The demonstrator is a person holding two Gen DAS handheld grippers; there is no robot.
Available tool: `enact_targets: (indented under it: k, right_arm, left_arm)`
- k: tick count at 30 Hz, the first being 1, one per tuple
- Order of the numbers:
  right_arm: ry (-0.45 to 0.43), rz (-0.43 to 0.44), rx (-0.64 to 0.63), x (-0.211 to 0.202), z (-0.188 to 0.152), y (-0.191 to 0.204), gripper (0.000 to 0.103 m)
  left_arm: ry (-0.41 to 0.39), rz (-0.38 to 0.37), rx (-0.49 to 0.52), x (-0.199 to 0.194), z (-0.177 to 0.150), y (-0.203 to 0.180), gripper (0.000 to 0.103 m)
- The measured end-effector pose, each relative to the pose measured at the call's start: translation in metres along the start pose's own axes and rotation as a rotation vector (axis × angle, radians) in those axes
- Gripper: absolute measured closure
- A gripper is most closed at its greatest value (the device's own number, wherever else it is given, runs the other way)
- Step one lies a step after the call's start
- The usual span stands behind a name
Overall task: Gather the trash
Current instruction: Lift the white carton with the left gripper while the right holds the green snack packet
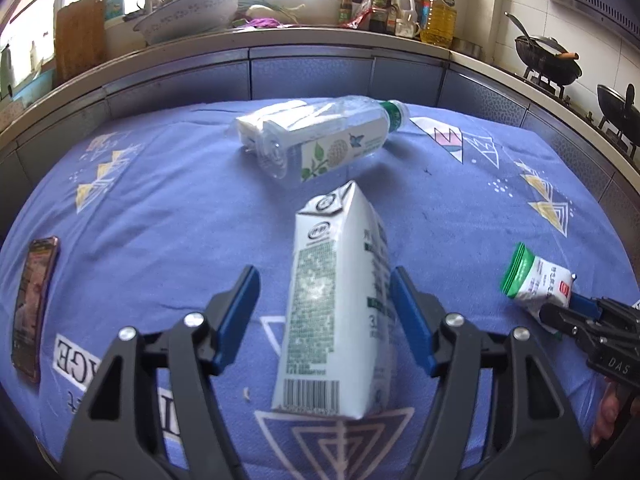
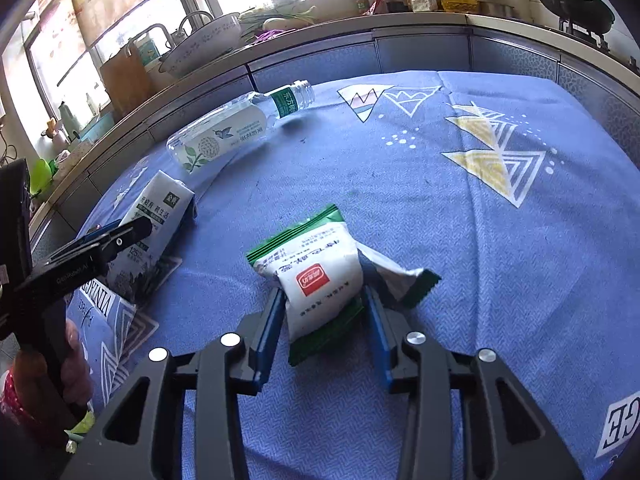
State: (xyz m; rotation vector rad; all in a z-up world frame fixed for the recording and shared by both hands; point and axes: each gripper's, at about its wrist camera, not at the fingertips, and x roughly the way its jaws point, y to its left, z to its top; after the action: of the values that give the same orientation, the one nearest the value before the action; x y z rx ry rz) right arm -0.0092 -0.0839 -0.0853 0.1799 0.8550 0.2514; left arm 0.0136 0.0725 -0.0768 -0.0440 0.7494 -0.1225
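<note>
A white-and-green milk carton (image 1: 336,300) lies on the blue tablecloth (image 1: 160,200) between the fingers of my left gripper (image 1: 324,284), which is open; the right finger is close to the carton, the left finger stands apart. The carton also shows in the right wrist view (image 2: 156,216). My right gripper (image 2: 324,300) is shut on a white-and-green snack wrapper (image 2: 316,276), also seen in the left wrist view (image 1: 536,280). An empty clear plastic bottle (image 1: 332,140) lies on its side farther back, also visible in the right wrist view (image 2: 236,128).
A phone (image 1: 34,304) lies at the cloth's left edge. A white packet (image 1: 256,122) lies behind the bottle. Beyond the table runs a kitchen counter (image 1: 280,40) with a basin, bottles and woks (image 1: 548,60).
</note>
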Motion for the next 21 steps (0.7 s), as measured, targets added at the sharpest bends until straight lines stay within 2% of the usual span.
enact_targets:
  k: [9,14,21]
  right_arm:
    - [-0.014,-0.028,-0.004,-0.019,-0.014,-0.004,0.058]
    - [-0.057,-0.036,0.017,-0.03,-0.013,-0.01,0.055]
    - [-0.048,-0.009,0.024,-0.026,-0.012,-0.009,0.053]
  left_arm:
    - [-0.026,-0.04,-0.016,-0.009,0.01,0.008,0.038]
    - [-0.009,-0.03,-0.01,-0.005,0.008,0.008,0.038]
    - [0.013,0.007,-0.039,-0.001,0.002,0.024,0.034]
